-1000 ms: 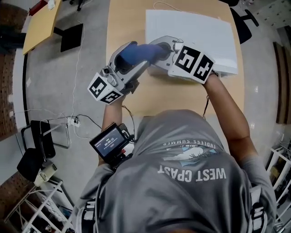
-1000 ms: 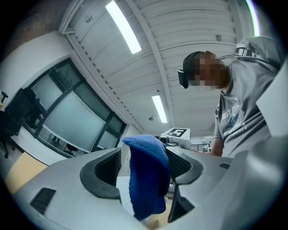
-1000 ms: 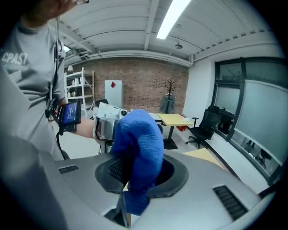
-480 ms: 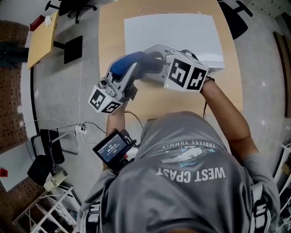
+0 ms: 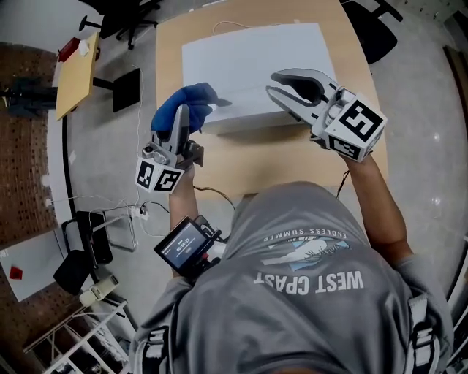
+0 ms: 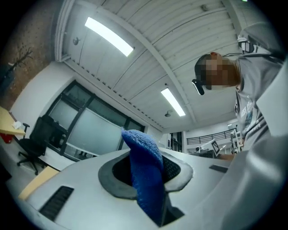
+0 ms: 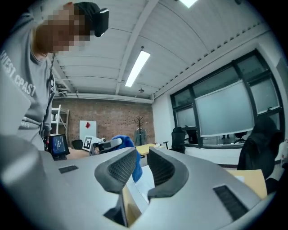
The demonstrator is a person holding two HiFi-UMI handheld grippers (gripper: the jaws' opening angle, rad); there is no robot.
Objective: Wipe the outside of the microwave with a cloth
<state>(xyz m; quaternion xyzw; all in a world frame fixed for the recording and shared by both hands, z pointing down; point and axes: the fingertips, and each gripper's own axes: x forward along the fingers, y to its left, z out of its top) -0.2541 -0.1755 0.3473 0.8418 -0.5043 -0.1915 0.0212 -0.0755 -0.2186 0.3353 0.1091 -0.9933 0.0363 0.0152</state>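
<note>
A light wooden rectangular tabletop (image 5: 292,157) stretched from the centre toward twelve o'clock. At ten o'clock stood a smaller yellow wooden desk (image 5: 77,69), with a flat black square panel (image 5: 126,88) just beside it on the grey concrete floor (image 5: 102,157). A black office chair (image 5: 117,11) sat at eleven o'clock, and a white wire rack (image 5: 66,340) at seven.

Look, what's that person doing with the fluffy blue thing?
A person holds a gripper in each hand over a white microwave on a wooden table. The left gripper is clamped on a blue cloth, at the microwave's near corner. The right gripper is empty, its jaws closing on nothing, above the front edge. Whether the cloth touches the microwave is unclear.
</note>
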